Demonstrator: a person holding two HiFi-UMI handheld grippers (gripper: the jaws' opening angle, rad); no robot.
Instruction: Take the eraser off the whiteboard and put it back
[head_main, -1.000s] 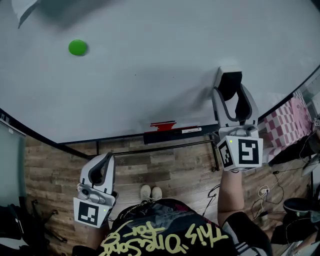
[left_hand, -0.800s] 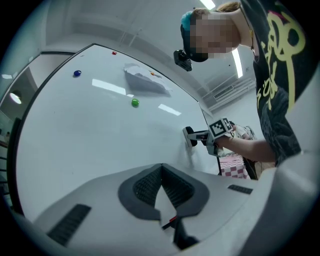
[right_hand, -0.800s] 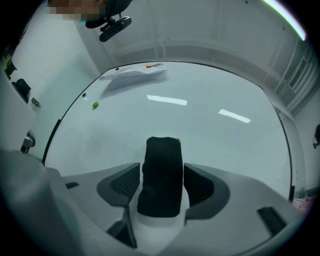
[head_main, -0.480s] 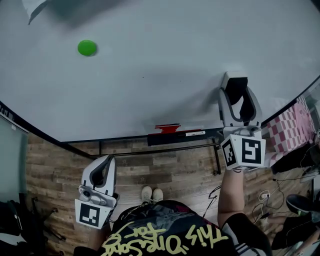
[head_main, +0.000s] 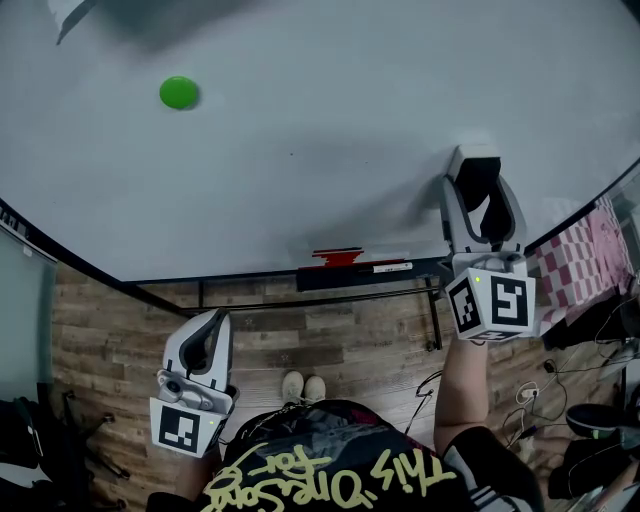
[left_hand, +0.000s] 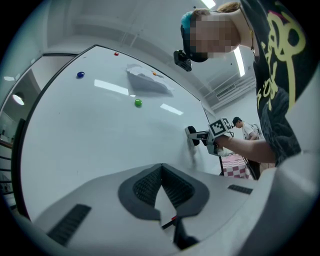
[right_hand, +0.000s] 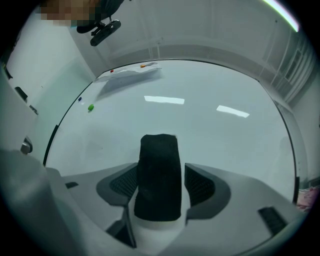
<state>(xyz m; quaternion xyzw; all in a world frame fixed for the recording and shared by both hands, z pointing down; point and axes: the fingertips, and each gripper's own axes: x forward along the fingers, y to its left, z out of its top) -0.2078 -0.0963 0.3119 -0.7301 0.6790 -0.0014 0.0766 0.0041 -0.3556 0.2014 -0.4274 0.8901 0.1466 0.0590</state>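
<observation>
1 eraser (right_hand: 159, 170) in right gripper (head_main: 480, 205)

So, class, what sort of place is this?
Probably a classroom or meeting room: a large wall whiteboard with a green magnet on it, a marker ledge along its bottom edge, and a black eraser.

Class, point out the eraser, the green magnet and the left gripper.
eraser (right_hand: 159, 175): right gripper view, black felt face.
green magnet (head_main: 179, 92): head view, its centre.
left gripper (left_hand: 160, 170): left gripper view, where its fingertips meet.

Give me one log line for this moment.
right gripper: shut on eraser | eraser: at whiteboard | left gripper: shut, empty
</observation>
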